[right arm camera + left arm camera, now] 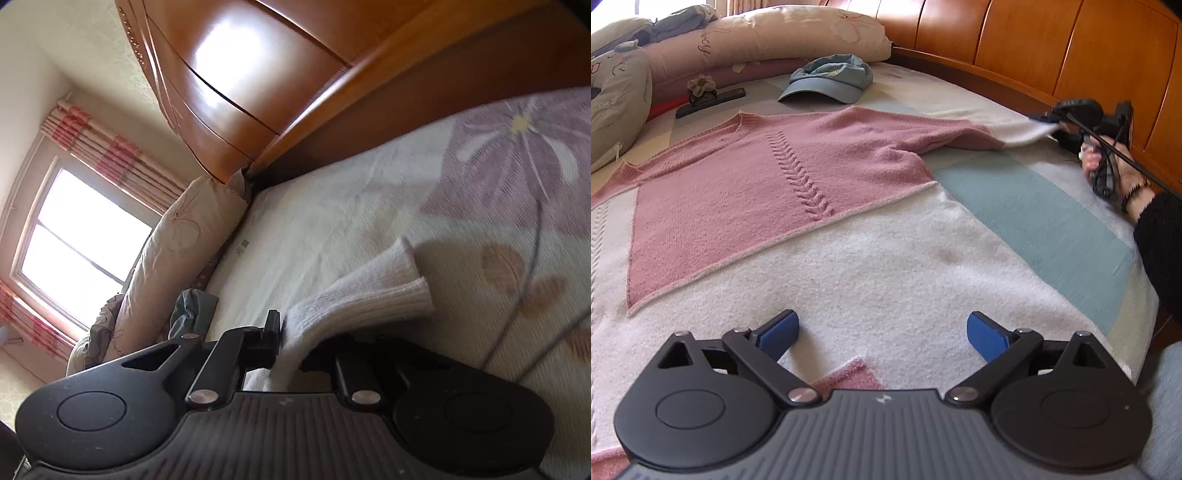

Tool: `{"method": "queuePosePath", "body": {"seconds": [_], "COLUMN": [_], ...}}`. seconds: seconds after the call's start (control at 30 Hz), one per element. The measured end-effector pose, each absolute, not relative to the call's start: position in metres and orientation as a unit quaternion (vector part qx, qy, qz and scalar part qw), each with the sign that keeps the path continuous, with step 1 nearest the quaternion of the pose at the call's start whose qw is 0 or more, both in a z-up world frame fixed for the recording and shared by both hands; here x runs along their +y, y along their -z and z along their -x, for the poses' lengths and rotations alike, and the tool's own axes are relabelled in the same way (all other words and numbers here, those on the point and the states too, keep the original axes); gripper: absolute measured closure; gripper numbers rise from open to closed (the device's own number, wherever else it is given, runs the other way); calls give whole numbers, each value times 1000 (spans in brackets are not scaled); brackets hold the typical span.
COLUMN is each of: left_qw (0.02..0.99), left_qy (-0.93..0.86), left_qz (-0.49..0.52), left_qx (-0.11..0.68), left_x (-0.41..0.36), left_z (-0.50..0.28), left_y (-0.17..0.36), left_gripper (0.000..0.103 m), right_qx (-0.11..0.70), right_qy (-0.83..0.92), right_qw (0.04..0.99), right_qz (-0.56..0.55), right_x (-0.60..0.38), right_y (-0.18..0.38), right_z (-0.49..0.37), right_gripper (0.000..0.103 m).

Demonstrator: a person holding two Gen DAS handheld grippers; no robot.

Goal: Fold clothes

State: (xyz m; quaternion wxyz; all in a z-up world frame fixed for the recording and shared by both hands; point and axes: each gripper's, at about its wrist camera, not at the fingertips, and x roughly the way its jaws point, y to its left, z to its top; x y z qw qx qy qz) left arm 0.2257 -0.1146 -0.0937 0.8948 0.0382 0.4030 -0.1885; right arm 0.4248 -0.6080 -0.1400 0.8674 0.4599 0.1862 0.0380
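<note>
Since the right gripper [291, 347] is clamped on the white cuff [373, 291] of the pink-and-white sweater [768, 177] lying flat on the bed [1034, 221], and the left gripper [882, 332] hangs spread over the hem, I'd carry that sleeve low across the chest so nothing bunches.

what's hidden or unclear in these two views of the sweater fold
- Sweater, left wrist view: its left sleeve is cut off by the frame edge.
- Its hem: hidden behind the open left tongs.
- Right tongs, right wrist view: fingertips buried in the white cuff.
</note>
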Motion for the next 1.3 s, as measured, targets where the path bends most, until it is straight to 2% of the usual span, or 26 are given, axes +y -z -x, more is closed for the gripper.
{"method": "queuePosePath", "body": {"seconds": [0.13,0.23,0.27,0.3,0.33,0.37,0.43,0.47,0.5,0.63,0.67,0.7,0.77,0.9,1.1,1.3], "left_qw": [892,891,891,892,892,892,893,893,893,895,895,895,895,896,896,896], "left_qy": [191,191,191,191,190,190,189,189,188,180,179,179,180,177,168,154], "left_qz": [-41,-43,-43,-44,-44,-45,-46,-46,-47,-50,-53,-56,-62,-78,-81,-95], "left_qx": [407,409,409,408,408,407,407,406,406,406,405,404,402,400,403,406], "left_x": [-114,-114,-114,-114,-115,-115,-115,-115,-115,-115,-116,-117,-118,-119,-115,-112], "left_z": [-226,-228,-227,-227,-226,-226,-225,-224,-224,-219,-218,-216,-213,-208,-209,-210], "left_y": [94,93,93,93,93,93,93,92,92,87,85,84,82,80,81,81], "left_gripper": [6,6,6,6,6,6,6,6,6,6,6,6,6,6,6,6], "right_qx": [155,186,203,223,230,225,224,224,225,230,234,239,253,315,353,398], "right_qy": [-47,-15,2,21,28,29,63,86,109,149,138,117,70,-31,-192,-233], "right_qw": [890,888,885,877,870,868,874,877,882,912,921,929,941,932,880,854], "right_qz": [-426,-420,-419,-426,-436,-441,-427,-416,-399,-305,-280,-256,-213,-176,-251,-242], "right_x": [-616,-623,-624,-628,-631,-634,-635,-635,-632,-602,-588,-573,-541,-479,-426,-372], "right_y": [114,119,123,130,135,136,125,117,109,73,66,60,54,70,80,85], "right_z": [-432,-438,-440,-443,-443,-440,-433,-429,-426,-419,-420,-421,-426,-447,-471,-492], "right_gripper": [93,92,84,81,84,81,66,45,34,32,26,15,3,3,0,0]}}
